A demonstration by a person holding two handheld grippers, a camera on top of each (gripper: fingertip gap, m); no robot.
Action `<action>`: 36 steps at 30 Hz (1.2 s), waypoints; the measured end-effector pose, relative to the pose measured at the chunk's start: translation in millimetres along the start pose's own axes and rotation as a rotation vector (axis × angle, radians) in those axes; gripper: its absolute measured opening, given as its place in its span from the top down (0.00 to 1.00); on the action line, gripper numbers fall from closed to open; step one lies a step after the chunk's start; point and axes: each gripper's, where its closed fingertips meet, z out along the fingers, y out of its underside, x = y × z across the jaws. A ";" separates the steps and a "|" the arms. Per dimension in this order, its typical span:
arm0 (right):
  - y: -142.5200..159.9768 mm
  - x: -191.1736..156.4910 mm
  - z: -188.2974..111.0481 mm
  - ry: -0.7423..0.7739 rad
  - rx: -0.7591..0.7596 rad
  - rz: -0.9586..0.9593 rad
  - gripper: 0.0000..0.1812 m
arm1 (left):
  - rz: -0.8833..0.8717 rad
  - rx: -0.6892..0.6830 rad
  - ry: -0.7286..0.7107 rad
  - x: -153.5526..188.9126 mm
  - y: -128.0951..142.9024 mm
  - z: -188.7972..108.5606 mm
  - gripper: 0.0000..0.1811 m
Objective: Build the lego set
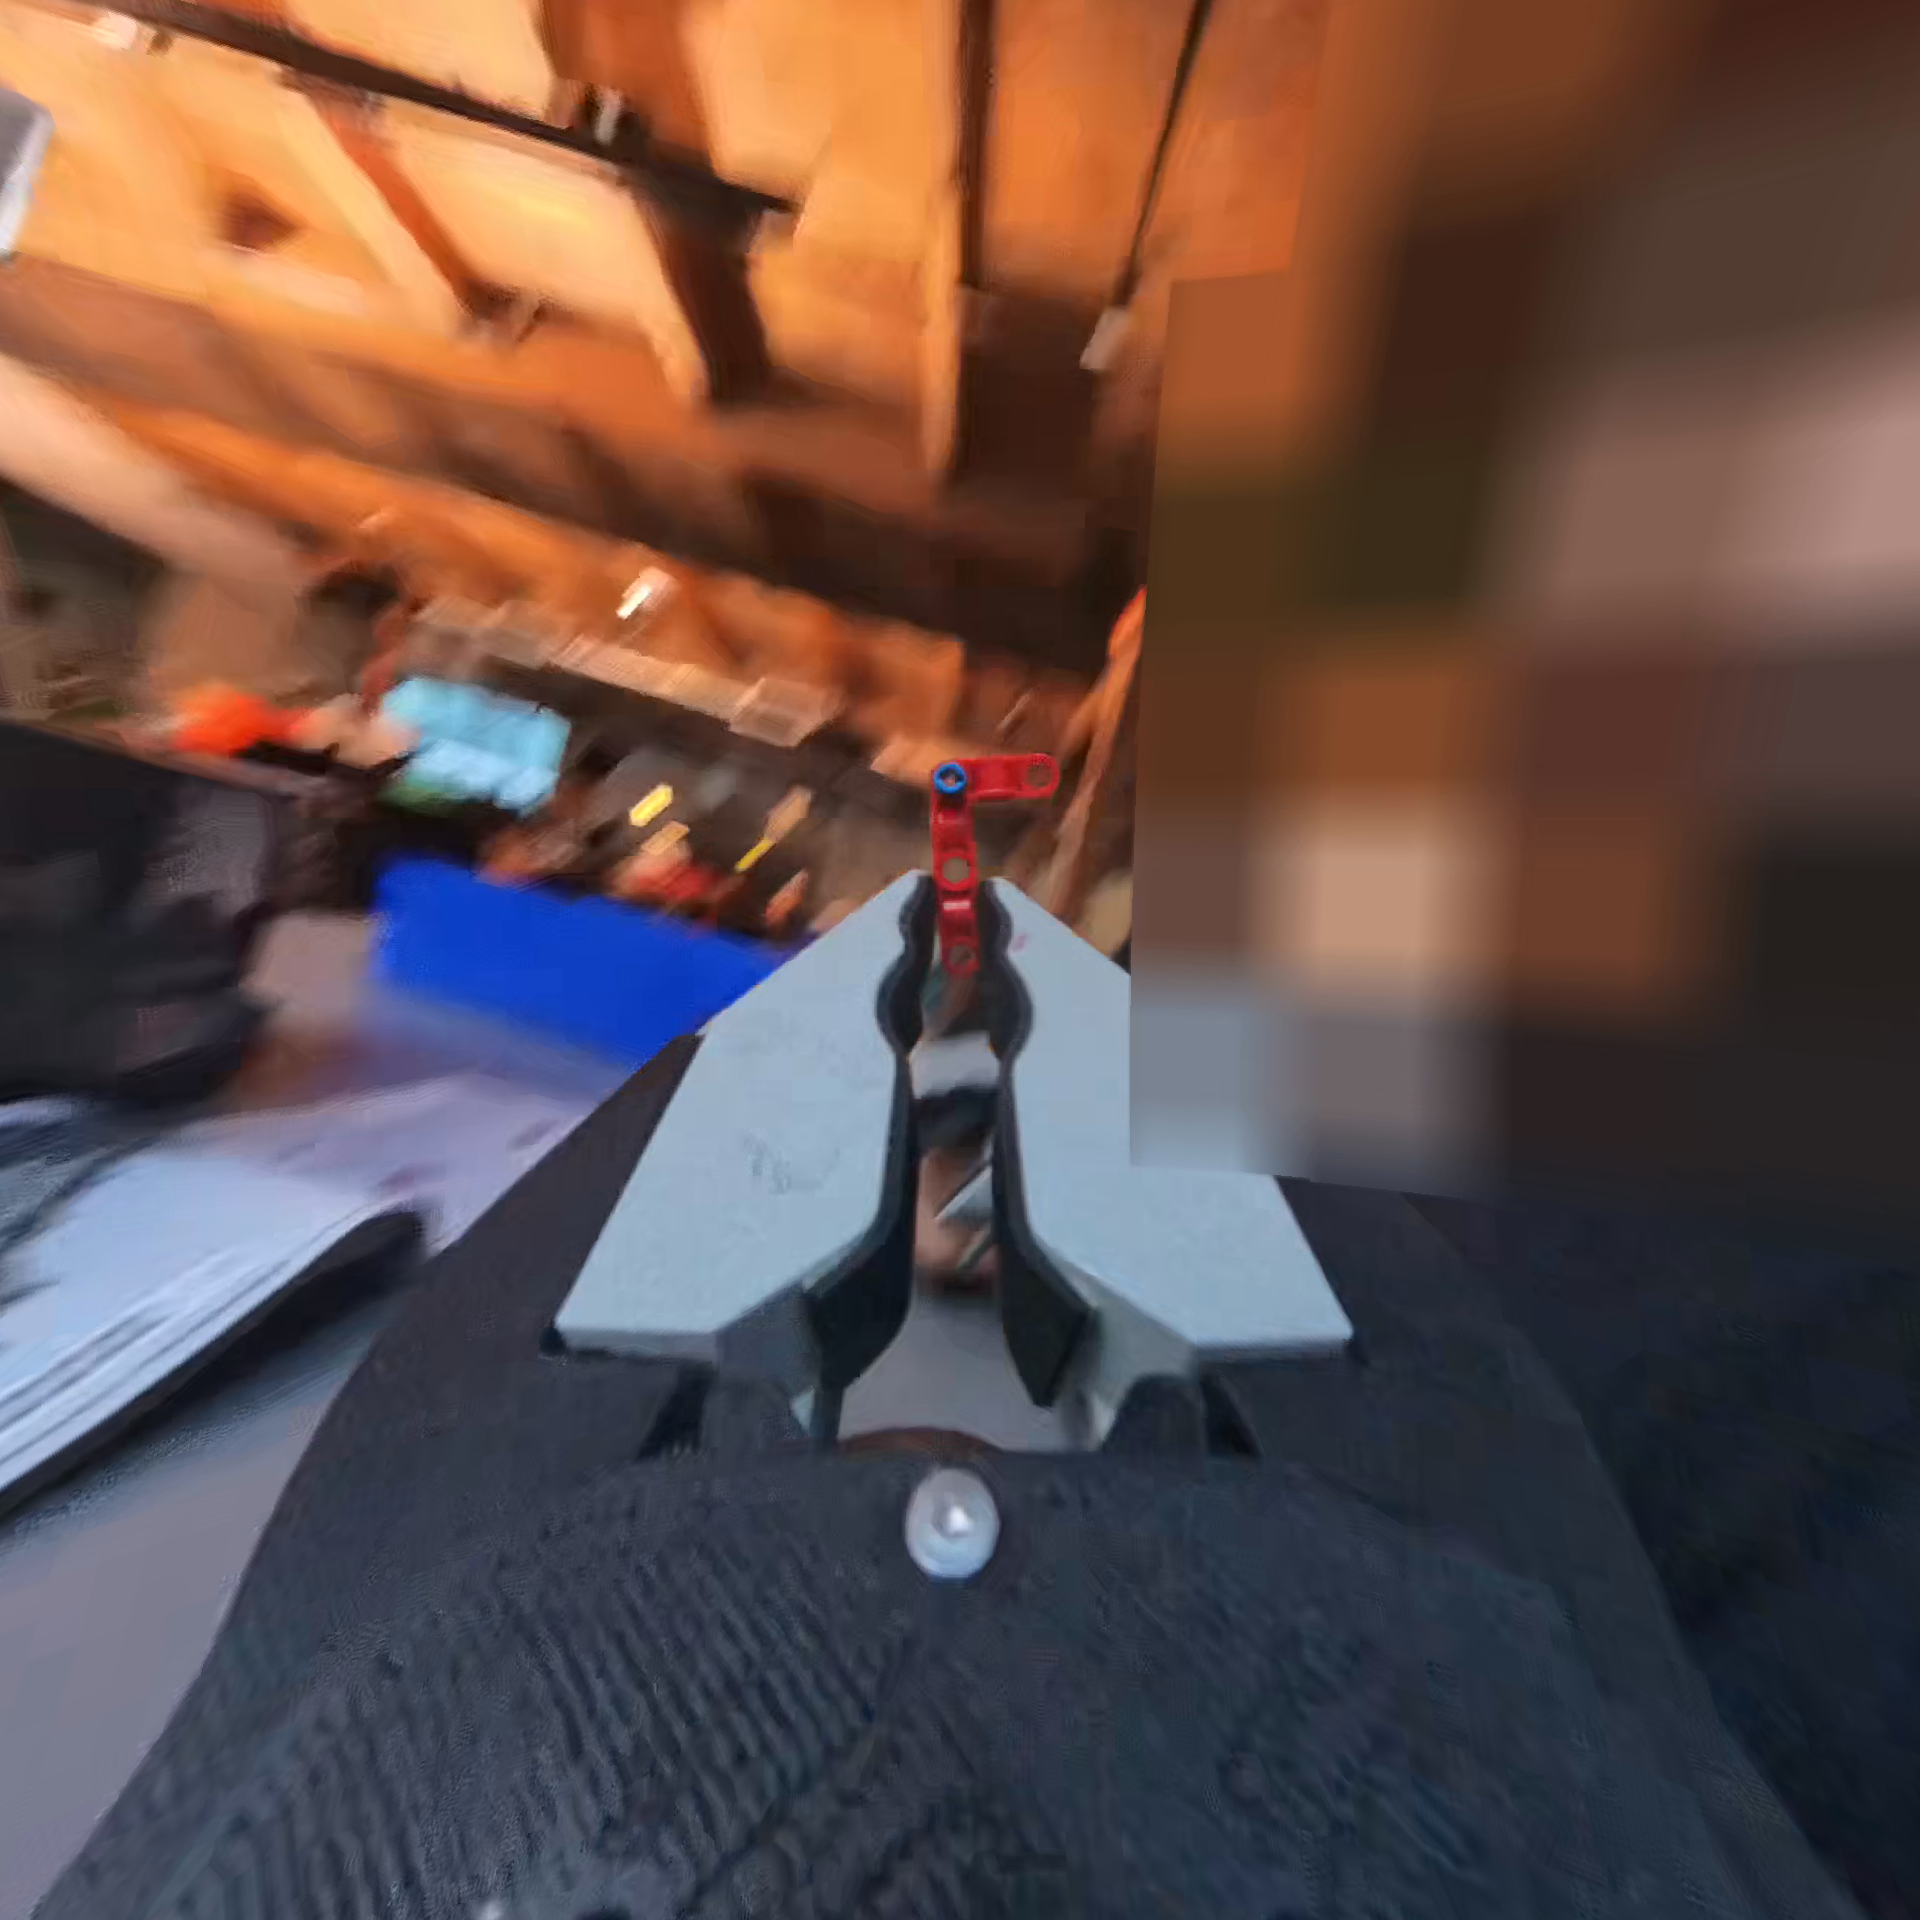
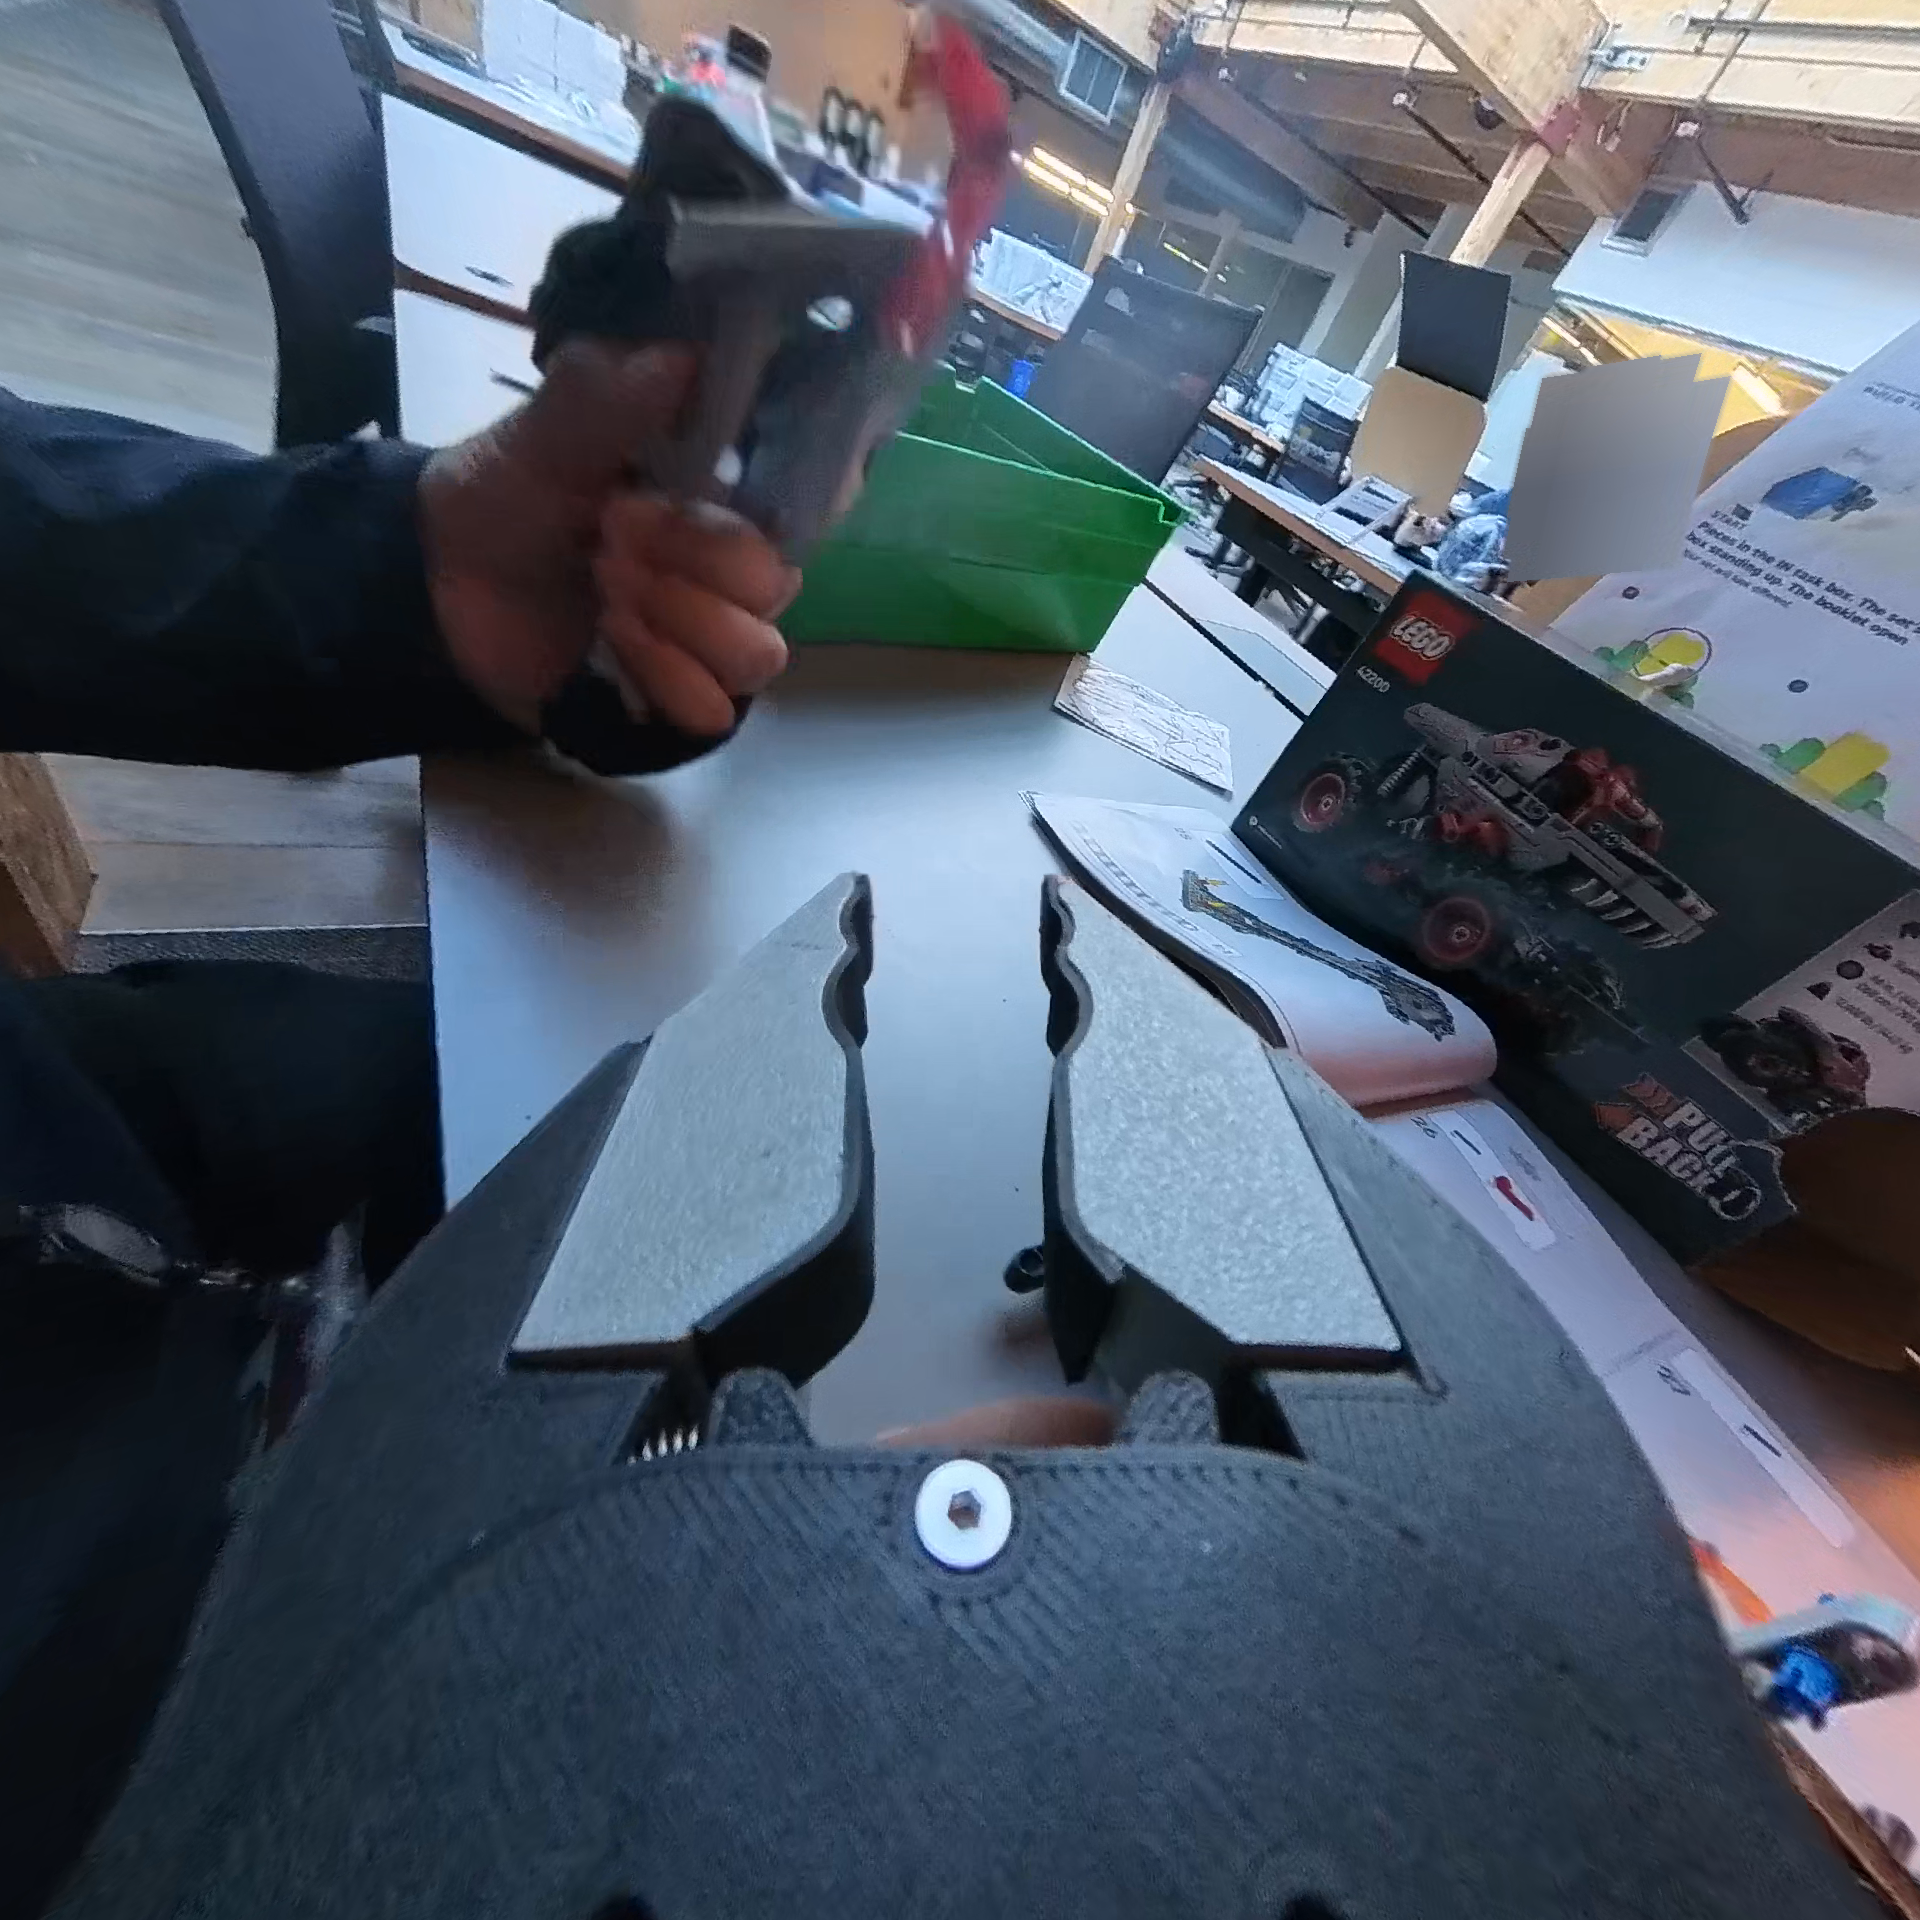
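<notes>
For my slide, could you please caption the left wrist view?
Left gripper shut on a red L-shaped Lego beam, raised against a blurred background.

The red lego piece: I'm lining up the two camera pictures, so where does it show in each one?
Left wrist view: the red lego piece stands in the middle, pinched at the tips of the left claw.
Right wrist view: upper middle, a red blur sticking out of the raised left claw, above the green bin.
Shared landmark: the open booklet on the table.
</notes>
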 end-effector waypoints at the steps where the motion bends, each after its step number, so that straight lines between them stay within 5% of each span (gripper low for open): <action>1: -2.4 -1.9 -0.9 -0.018 0.016 0.014 0.83 | 0.113 -0.135 -0.084 -6.1 18.9 4.1 0.97; 4: -10.5 -6.1 -3.7 -0.071 0.070 0.070 0.79 | 0.498 -0.450 -0.271 -20.7 62.3 7.7 0.98; 12: -13.5 4.0 -5.3 -0.072 0.107 0.178 0.78 | 0.982 -0.748 -0.466 -43.9 100.4 12.0 0.97; 23: -1.6 2.3 1.5 -0.002 0.013 0.027 0.80 | 1.613 -0.771 -0.450 -25.9 103.2 24.5 0.98; 36: -9.8 0.5 -4.4 0.086 0.035 -0.140 0.89 | 1.765 -0.697 -0.435 -10.7 98.6 29.5 0.99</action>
